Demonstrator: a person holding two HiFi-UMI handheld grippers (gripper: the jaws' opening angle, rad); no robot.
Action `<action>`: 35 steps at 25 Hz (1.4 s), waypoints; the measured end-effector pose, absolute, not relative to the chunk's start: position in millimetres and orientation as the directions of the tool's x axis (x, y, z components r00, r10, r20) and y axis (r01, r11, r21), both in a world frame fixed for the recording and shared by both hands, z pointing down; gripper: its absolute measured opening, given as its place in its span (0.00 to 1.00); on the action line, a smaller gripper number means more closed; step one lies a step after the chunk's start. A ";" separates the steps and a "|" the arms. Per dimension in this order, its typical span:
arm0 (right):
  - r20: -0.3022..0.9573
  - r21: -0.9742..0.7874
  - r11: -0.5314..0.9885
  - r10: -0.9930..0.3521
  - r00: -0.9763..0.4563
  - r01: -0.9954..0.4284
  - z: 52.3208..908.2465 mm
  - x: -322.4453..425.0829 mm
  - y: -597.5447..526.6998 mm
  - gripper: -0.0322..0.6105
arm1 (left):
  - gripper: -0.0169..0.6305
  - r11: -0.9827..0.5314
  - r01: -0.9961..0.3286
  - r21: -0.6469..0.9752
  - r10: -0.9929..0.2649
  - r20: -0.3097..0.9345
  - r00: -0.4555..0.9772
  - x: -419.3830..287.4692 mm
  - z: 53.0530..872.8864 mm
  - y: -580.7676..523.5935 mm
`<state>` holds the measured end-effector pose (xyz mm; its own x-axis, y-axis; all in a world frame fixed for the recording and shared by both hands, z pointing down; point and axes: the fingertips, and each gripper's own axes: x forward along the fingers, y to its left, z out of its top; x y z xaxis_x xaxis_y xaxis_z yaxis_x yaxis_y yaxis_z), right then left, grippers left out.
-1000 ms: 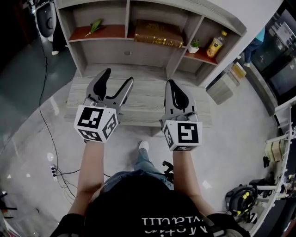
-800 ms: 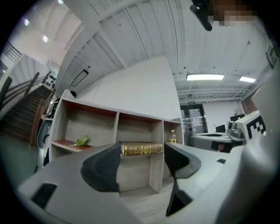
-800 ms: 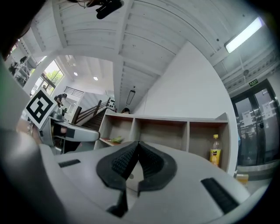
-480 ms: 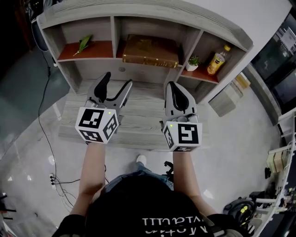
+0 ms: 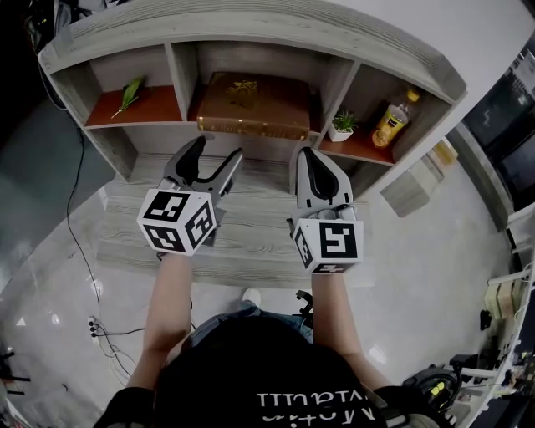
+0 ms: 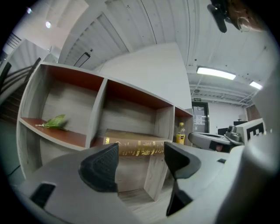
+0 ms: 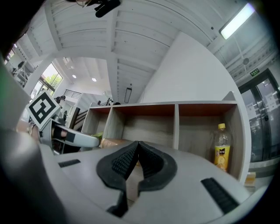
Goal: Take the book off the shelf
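While the thick brown book with gilt lettering (image 5: 255, 102) lies flat in the middle compartment of the grey wooden shelf unit (image 5: 251, 25), both tools hang short of it, touching nothing. Its long spine runs left to right, facing them. The left gripper (image 5: 216, 152), jaws spread wide and empty, points at that spine and appears the nearer. The right gripper (image 5: 308, 157), jaws pressed together on nothing, sits off the book's right end.
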<state>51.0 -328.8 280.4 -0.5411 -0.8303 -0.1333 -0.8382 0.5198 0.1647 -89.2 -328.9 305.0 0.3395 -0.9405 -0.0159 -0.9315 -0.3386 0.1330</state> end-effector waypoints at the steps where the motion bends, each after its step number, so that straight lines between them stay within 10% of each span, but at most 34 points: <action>1: -0.132 0.164 0.520 -0.831 -0.541 -0.838 281.6 53.4 -332.7 0.07 | 0.52 -0.337 -0.930 0.144 -0.940 -0.003 0.340 -86.3 308.6 -333.6; 15: -0.110 0.123 0.523 -0.837 -0.535 -0.843 303.8 72.9 -356.4 0.07 | 0.62 -0.248 -0.871 0.424 -0.960 0.016 0.281 -81.2 335.2 -366.1; 35: -0.115 0.120 0.456 -0.876 -0.468 -0.882 290.6 94.2 -366.1 0.07 | 0.62 -0.156 -0.430 0.889 -0.970 -0.056 0.236 -90.1 333.4 -402.7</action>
